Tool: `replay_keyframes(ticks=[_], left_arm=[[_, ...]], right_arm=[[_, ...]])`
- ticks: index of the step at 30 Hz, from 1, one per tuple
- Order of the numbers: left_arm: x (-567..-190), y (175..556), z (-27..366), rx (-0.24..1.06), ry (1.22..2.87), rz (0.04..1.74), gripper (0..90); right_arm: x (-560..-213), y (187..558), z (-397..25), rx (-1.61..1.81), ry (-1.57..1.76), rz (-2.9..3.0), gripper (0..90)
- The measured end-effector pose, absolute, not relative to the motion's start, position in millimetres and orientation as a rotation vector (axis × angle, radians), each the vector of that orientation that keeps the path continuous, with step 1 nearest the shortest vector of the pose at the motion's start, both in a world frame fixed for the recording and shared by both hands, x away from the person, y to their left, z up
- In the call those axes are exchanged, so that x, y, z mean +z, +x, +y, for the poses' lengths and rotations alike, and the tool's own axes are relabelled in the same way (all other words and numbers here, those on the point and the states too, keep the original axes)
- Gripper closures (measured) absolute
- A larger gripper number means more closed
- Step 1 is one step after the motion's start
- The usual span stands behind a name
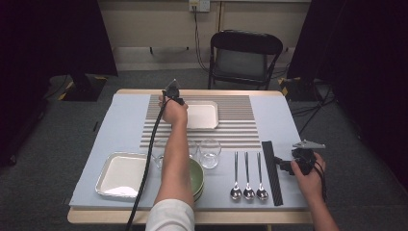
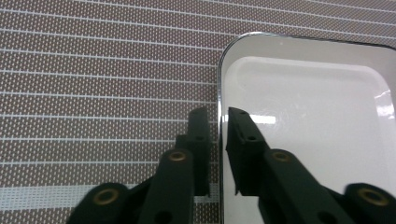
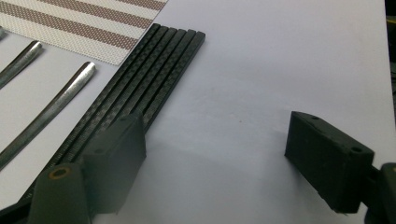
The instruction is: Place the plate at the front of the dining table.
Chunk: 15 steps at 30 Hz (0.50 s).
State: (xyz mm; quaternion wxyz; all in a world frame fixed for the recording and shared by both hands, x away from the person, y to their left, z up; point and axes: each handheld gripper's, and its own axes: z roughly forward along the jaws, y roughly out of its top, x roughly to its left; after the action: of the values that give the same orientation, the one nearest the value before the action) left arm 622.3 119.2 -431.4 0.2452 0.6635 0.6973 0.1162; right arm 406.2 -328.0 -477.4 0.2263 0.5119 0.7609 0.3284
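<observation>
A small white tray (image 1: 202,115) (image 2: 303,116) lies on a brown striped mat (image 1: 235,130) (image 2: 93,70) at the far middle of the table. My left gripper (image 1: 179,102) (image 2: 218,116) is at the tray's left edge, its jaws nearly together with the thin rim between them, one jaw inside the tray and one outside. My right gripper (image 1: 284,166) (image 3: 212,126) hovers low over the pale cloth at the right, jaws wide apart and empty. Its left jaw stands beside the black chopsticks (image 1: 272,173) (image 3: 154,70).
Three spoons (image 1: 248,178) (image 3: 56,102) lie left of the chopsticks. A larger tray (image 1: 103,180), stacked green bowls (image 1: 198,175) and two glasses (image 1: 210,153) sit near the front, partly under the left forearm. A folding chair (image 1: 243,57) stands beyond the table.
</observation>
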Motion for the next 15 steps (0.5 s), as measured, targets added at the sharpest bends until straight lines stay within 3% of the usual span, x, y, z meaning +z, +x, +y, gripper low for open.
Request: replay_keyframes(ticks=[15], left_arm=[[-413,608,141,0.343,1.775,1.827,58.1]], right_arm=[[-477,406,-328,0.904,1.411,2.097,19.5]])
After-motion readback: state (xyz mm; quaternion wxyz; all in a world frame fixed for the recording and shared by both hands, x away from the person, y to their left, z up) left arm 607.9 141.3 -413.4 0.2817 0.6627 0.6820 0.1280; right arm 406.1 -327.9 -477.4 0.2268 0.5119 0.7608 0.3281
